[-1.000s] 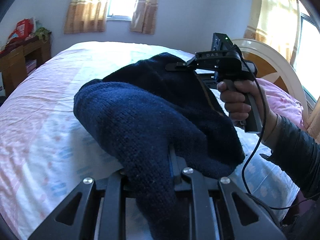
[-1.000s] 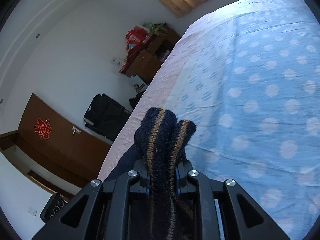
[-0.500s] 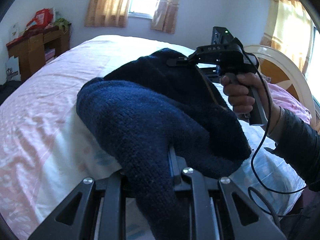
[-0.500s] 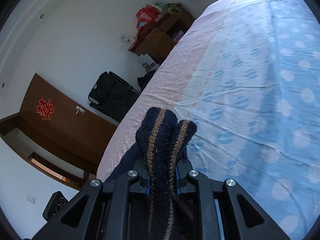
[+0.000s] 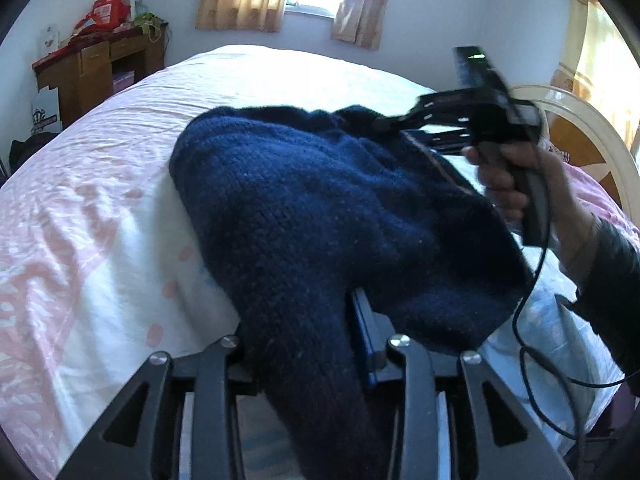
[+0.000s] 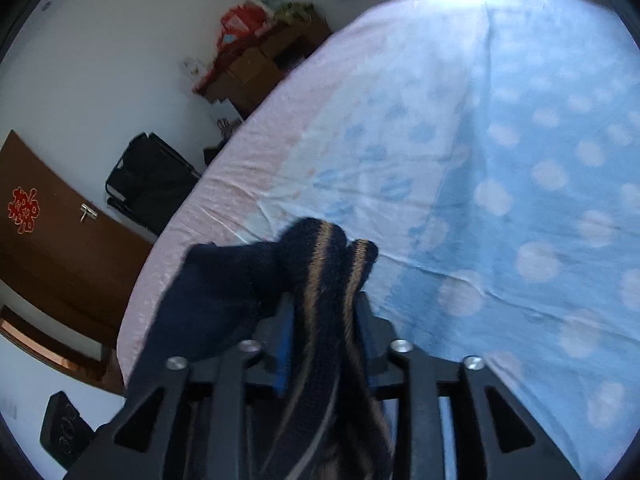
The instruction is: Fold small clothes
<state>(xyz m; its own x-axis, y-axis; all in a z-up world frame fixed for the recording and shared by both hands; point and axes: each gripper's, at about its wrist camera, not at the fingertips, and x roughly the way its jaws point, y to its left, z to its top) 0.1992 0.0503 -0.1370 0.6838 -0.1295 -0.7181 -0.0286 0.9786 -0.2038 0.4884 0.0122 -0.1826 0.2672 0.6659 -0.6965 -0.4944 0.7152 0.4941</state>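
Observation:
A navy knit sweater [image 5: 320,200] with a tan-striped hem [image 6: 328,264] lies bunched on the bed [image 5: 100,200]. In the left wrist view a thick fold of it runs back between the jaws of my left gripper [image 5: 304,328]. Those jaws are opening, and the right blue pad [image 5: 364,320] stands bare beside the fold. My right gripper [image 6: 324,312] is opening too, with the striped hem still between its blue pads [image 6: 282,344] and a slack navy fold spilling to its left. In the left wrist view the right gripper [image 5: 396,124] sits at the sweater's far right edge, held by a hand [image 5: 516,184].
The bed sheet is pink on one side and blue with pale dots [image 6: 520,160] on the other. A wooden cabinet [image 5: 96,68] with red items stands by the far wall. A black bag [image 6: 148,184] and a brown door [image 6: 48,232] lie beyond the bed's edge. A headboard [image 5: 588,140] and a trailing cable [image 5: 532,320] are at right.
Both pairs of jaws have spread apart around the sweater. Both views have tipped down toward the bed. A loose navy fold now hangs left of the right gripper's jaws.

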